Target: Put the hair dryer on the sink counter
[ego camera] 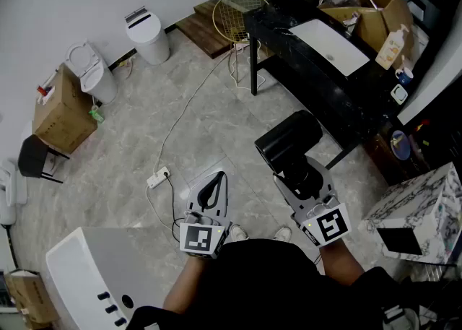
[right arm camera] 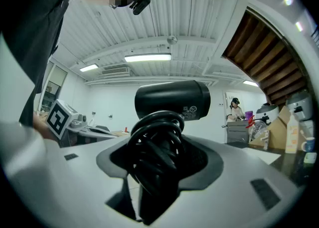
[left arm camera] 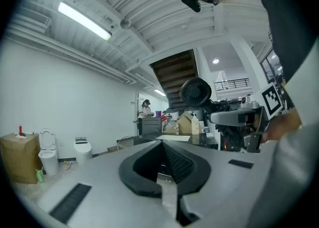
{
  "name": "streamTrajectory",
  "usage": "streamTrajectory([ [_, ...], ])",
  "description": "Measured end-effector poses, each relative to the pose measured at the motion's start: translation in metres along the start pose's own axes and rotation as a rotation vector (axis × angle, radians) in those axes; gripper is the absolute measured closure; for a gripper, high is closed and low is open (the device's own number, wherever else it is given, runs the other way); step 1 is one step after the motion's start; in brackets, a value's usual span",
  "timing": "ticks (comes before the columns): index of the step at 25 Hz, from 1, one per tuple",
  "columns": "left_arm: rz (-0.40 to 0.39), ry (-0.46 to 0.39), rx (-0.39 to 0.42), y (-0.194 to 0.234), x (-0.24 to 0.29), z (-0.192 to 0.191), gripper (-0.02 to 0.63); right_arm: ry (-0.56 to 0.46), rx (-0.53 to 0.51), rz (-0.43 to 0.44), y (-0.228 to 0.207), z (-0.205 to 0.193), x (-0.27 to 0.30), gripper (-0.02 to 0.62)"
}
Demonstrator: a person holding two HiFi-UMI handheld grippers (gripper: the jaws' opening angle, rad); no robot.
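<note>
The black hair dryer (ego camera: 289, 142) stands with its barrel pointing away from me, over the floor short of the black sink counter (ego camera: 285, 41) with its white basin (ego camera: 328, 45). My right gripper (ego camera: 299, 175) is shut on the dryer's handle, where the cord is coiled. In the right gripper view the hair dryer (right arm camera: 172, 100) fills the space between the jaws of the right gripper (right arm camera: 157, 169). My left gripper (ego camera: 216, 179) hangs to the left over the floor, jaws together and holding nothing. The left gripper view shows the left gripper (left arm camera: 163, 145) empty and the hair dryer (left arm camera: 195, 92) off to the right.
A power strip (ego camera: 157, 177) and its cable lie on the floor ahead of the left gripper. A white bin (ego camera: 148, 36), a toilet (ego camera: 90, 68) and a cardboard box (ego camera: 61, 112) stand along the wall. A gold wire basket (ego camera: 238, 14) sits by the counter's far end. A soap bottle (ego camera: 392, 47) stands beside the basin.
</note>
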State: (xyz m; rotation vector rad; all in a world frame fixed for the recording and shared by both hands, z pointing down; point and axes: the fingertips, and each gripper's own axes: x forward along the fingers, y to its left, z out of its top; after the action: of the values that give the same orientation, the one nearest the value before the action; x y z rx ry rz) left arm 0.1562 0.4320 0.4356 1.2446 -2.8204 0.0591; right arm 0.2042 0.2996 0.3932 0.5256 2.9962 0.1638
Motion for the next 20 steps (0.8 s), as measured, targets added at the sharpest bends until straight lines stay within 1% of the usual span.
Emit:
streamTrajectory([
  [4,-0.016,-0.017,0.037,0.003,0.000,0.001,0.612,-0.012,-0.027,-0.023,0.003,0.003,0.003,0.345],
  [8,-0.036,-0.022,0.066,0.010,-0.002,0.005,0.612,-0.025,-0.001,-0.045,0.013,0.006,0.011,0.344],
  [13,-0.081,-0.035,0.081,0.017,-0.003,0.005,0.612,-0.051,0.007,-0.036,0.027,0.008,0.018,0.344],
  [20,-0.135,-0.030,0.070,0.029,0.010,0.000,0.612,-0.087,0.012,-0.090,0.025,0.017,0.043,0.342],
])
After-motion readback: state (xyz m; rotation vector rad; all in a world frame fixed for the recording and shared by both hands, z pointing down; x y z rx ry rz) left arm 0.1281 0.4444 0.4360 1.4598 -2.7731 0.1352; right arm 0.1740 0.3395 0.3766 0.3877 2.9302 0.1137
